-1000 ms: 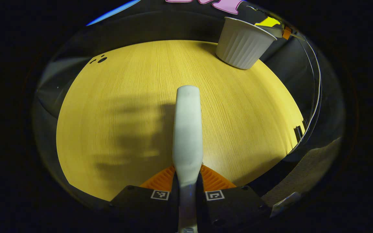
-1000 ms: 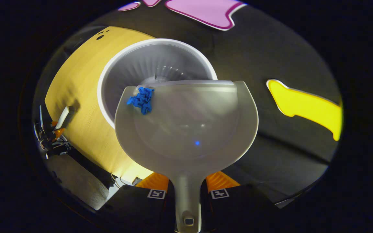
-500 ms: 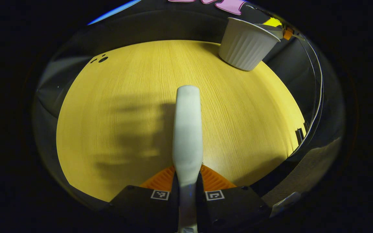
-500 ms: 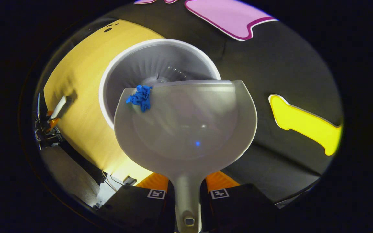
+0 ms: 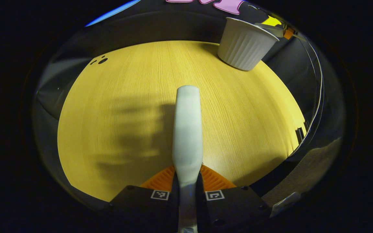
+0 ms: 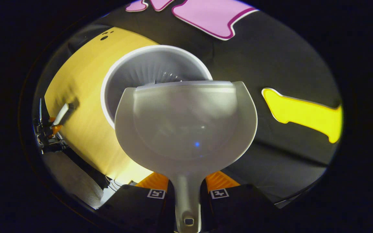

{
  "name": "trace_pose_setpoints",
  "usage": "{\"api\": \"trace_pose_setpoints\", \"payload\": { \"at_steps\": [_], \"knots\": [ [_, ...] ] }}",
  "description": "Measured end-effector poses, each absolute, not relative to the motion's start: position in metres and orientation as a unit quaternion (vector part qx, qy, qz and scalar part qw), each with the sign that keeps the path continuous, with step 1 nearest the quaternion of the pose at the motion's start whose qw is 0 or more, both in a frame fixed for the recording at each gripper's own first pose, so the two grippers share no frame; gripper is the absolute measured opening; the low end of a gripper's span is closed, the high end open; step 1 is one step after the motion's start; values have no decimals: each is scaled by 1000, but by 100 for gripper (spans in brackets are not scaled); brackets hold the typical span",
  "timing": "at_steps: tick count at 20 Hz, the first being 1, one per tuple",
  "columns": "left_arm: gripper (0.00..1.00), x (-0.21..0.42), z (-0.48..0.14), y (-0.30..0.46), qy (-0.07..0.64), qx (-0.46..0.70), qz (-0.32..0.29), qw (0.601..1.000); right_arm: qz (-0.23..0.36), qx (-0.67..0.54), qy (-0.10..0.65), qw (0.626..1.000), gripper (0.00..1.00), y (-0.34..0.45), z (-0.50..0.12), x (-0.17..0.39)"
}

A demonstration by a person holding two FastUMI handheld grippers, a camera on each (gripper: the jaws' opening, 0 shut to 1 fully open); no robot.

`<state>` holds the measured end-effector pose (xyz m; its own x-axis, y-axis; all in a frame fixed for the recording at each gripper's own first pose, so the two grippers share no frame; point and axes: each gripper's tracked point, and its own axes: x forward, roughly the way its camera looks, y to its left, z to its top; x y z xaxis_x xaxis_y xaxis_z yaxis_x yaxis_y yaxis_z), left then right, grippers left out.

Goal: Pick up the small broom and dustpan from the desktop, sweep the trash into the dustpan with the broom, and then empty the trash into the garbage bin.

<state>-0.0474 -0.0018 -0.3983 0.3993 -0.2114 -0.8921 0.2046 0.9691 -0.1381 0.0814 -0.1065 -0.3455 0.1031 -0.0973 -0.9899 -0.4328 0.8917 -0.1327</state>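
My right gripper (image 6: 186,186) is shut on the handle of the pale grey dustpan (image 6: 186,126). The pan is held over the white ribbed garbage bin (image 6: 131,69), its front lip above the bin's opening, and its scoop is bare. My left gripper (image 5: 186,181) is shut on the small broom (image 5: 187,129), whose pale handle sticks out forward above the yellow desktop (image 5: 125,97). In the left gripper view the garbage bin (image 5: 243,45) stands at the table's far right corner, with the dustpan's edge (image 5: 269,28) just over its rim. The left gripper (image 6: 49,127) with the broom sits far left in the right gripper view.
The wooden desktop (image 6: 79,106) ends close behind the bin, where the black cloth wall rises. Small dark holes (image 5: 101,60) mark the table's far left part. The table's right edge (image 5: 298,129) drops off to a dark floor area.
The crumpled blue trash that lay at the dustpan's front left lip is gone from the pan. The broom and left gripper have stayed still.
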Motion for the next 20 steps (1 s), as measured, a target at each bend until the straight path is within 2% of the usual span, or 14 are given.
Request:
{"api": "trace_pose_setpoints", "payload": {
  "at_steps": [6,8,9,10,12,13,15,20],
  "knots": [
    [26,-45,-395,0,535,7,-126,835,126,-121,593,786,35,-99,-300,45],
    [26,-43,-394,1,535,9,-126,835,132,-106,577,799,35,-91,-289,24],
    [26,-42,-393,1,535,10,-127,835,138,-103,573,801,39,-86,-286,12],
    [26,-41,-392,2,536,12,-127,835,145,-101,569,803,35,-80,-284,-1],
    [26,-40,-392,3,537,15,-126,834,157,-101,563,805,35,-67,-285,-25],
    [26,-39,-391,4,538,15,-126,834,164,-101,563,804,39,-57,-288,-38],
    [26,-37,-390,6,538,14,-124,833,178,-94,560,804,35,-35,-298,-63],
    [26,-34,-387,14,540,20,-116,833,202,-63,589,780,35,34,-370,-143]
  ]
}}
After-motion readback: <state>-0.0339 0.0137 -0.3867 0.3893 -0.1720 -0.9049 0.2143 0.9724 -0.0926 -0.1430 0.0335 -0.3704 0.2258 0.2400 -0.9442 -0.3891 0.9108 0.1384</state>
